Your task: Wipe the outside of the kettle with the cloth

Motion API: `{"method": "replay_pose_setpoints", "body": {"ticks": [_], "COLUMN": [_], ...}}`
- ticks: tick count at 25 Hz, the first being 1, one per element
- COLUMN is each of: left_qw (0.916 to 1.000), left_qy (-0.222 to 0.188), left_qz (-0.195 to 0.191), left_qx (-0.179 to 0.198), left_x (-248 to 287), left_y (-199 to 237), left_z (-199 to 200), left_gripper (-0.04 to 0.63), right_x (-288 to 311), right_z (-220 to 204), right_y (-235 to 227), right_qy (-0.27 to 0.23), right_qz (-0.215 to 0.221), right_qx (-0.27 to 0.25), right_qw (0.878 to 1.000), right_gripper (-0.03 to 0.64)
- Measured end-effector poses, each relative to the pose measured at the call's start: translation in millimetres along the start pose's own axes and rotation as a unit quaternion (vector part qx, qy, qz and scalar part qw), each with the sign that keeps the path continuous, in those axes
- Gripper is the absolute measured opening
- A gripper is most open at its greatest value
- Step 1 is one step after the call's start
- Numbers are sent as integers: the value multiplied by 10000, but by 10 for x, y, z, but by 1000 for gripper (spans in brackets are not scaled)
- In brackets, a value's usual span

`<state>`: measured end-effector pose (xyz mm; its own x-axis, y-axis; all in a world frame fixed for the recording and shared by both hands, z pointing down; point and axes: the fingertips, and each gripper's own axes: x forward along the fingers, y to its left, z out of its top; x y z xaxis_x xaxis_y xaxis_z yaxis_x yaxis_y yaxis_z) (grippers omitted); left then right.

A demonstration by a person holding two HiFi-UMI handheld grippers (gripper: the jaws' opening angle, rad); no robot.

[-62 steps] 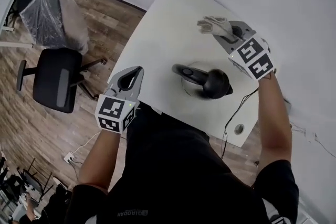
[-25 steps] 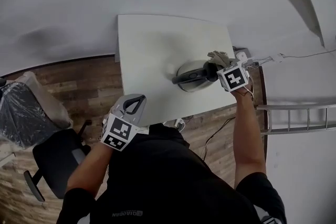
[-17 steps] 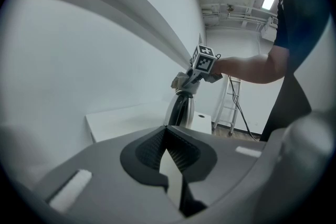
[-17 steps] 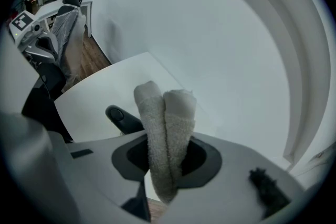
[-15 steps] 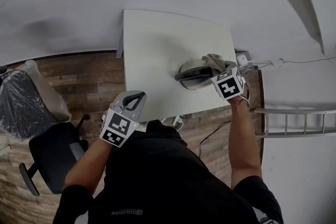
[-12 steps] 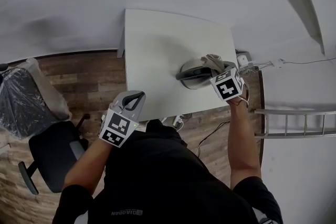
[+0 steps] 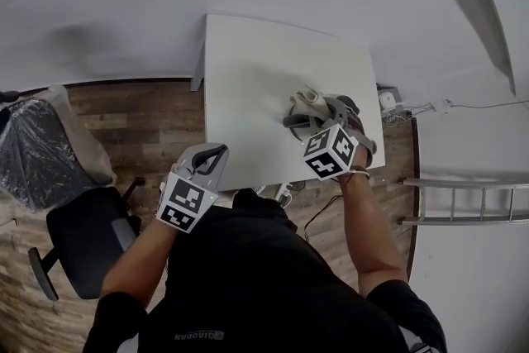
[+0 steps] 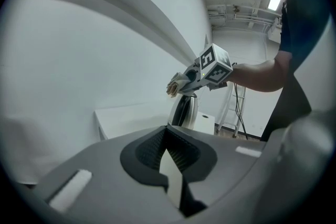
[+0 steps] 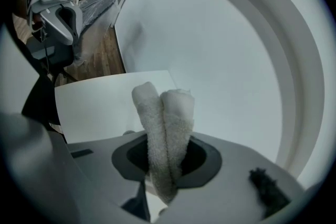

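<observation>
The kettle stands near the right, near side of the white table, the largest thing here and otherwise bare where it shows. It is a steel body with a dark handle, mostly covered in the head view by the right gripper above it. I judge it rigid, smooth and slippery under a wipe. It is light enough to slide or turn if pushed sideways, so the handle looks like the place to steady it — the polished wall would give poor purchase. As a container it tells nothing: no view shows whether there is water inside, and its lid cannot be made out. The left gripper is held off the table's near left edge, well apart from the kettle, its jaws pressed together on nothing. The right gripper's jaws are clamped on the cloth, a soft pale terry piece folded into two upright rolls that stick out past the tips — limp, light, easily squashed against the metal. Whether it touches the kettle yet I cannot tell.
</observation>
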<state>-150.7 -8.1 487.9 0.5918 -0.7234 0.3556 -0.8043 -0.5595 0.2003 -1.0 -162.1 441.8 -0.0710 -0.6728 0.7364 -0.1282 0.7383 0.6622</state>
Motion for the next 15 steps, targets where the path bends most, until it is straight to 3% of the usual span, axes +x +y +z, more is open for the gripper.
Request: {"method": "replay_pose_setpoints", "body": {"ticks": [7,12,15], "left_qw": [9999,9996,9990], "left_qy": [7,-1,-1], "left_qz": [142,279,426], "left_qx": [-60,-80,-111], "left_x": [-39,-75,-140], "left_y": [62,125,156], "left_z": [-27,-22,0], "left_gripper": [8,8,8], "right_x": [-45,-39,28], "right_z": [299,536,558], "right_y": [338,489,630], "right_qy": [-637,-1252,-1377], "right_qz": [-90,-96,24], "right_qx": [-19,477,544], "right_qw": [9979,9909,9890], "right_gripper": [98,98,98]}}
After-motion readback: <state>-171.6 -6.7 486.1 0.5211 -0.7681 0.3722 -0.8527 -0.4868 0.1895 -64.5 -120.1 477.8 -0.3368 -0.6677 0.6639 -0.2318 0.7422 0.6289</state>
